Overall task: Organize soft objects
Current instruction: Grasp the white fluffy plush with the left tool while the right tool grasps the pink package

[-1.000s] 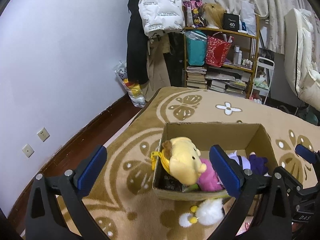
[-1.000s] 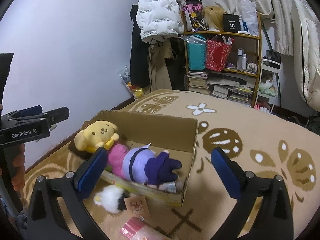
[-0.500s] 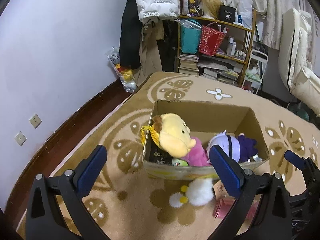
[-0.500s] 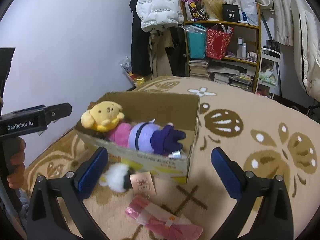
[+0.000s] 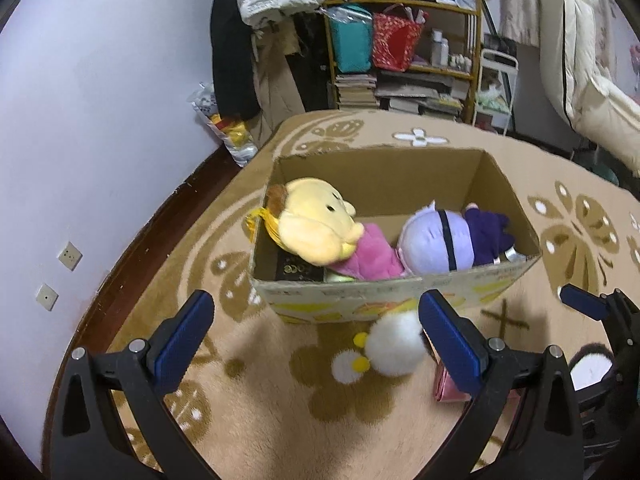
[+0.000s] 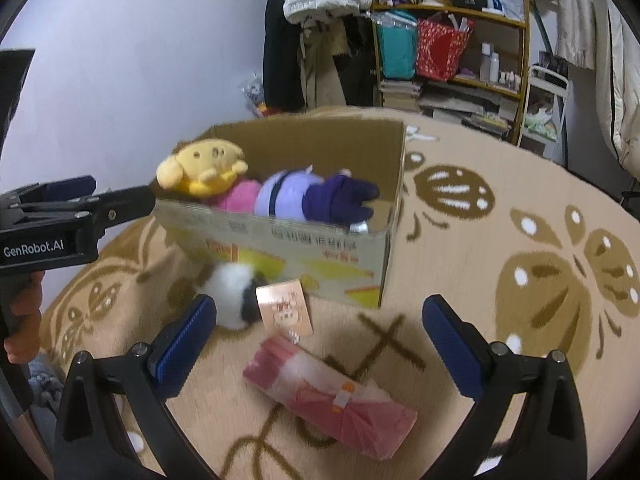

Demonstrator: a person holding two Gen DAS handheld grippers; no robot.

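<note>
A cardboard box stands on the carpet. In it lie a yellow plush, a pink plush and a lilac and purple plush. A white fluffy toy with a paper tag lies on the carpet in front of the box. A pink wrapped soft pack lies nearer. My left gripper is open and empty above the carpet in front of the box. My right gripper is open and empty over the pink pack.
A cluttered shelf with bags and books stands at the back beside hanging coats. A white padded chair is at the right. The wall with sockets and a strip of dark floor run along the left. The other gripper shows in each view.
Both grippers have pulled back and up from the box, so the white toy and the pink pack now show fully in front of it. Both stay open.
</note>
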